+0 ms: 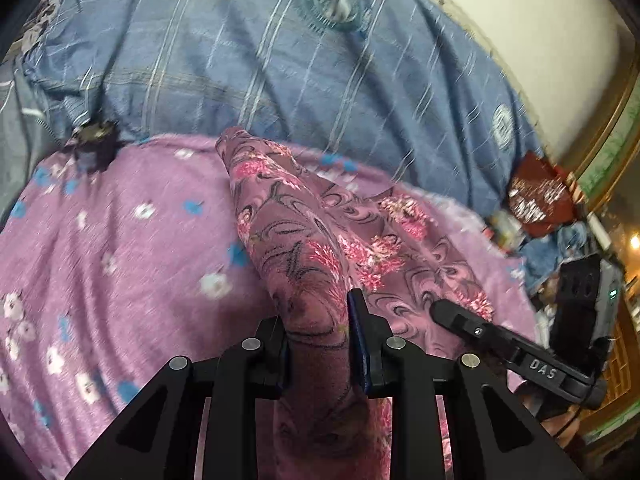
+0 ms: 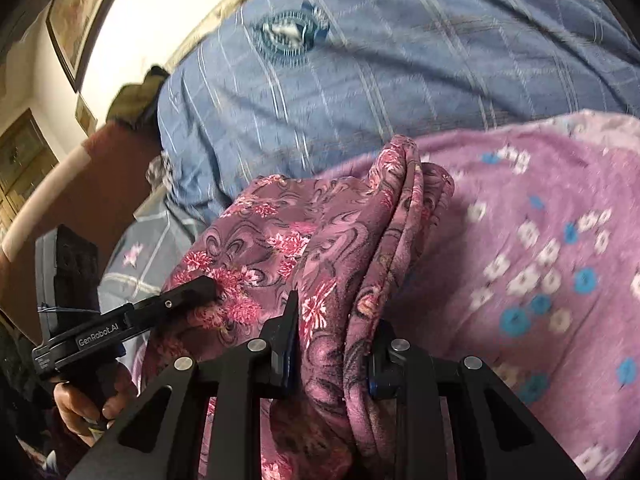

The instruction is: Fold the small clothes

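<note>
Two grippers clench one cloth (image 1: 304, 240): my left gripper (image 1: 318, 344) and right gripper (image 2: 332, 344) each pinch a bunched fold of it, side by side, lifted just over the purple blanket (image 1: 120, 240) on the near side of the blue quilt (image 1: 280, 60). I judge the cloth light, limp and thin, several layers gathered in each grip, likely to sag and slide unless held by the folded edges near the corners.

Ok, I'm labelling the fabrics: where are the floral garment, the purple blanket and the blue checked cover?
floral garment (image 1: 280, 200), left wrist view, raised fold.
purple blanket (image 1: 120, 240), left wrist view, flat part.
blue checked cover (image 2: 400, 60), right wrist view, middle.
</note>
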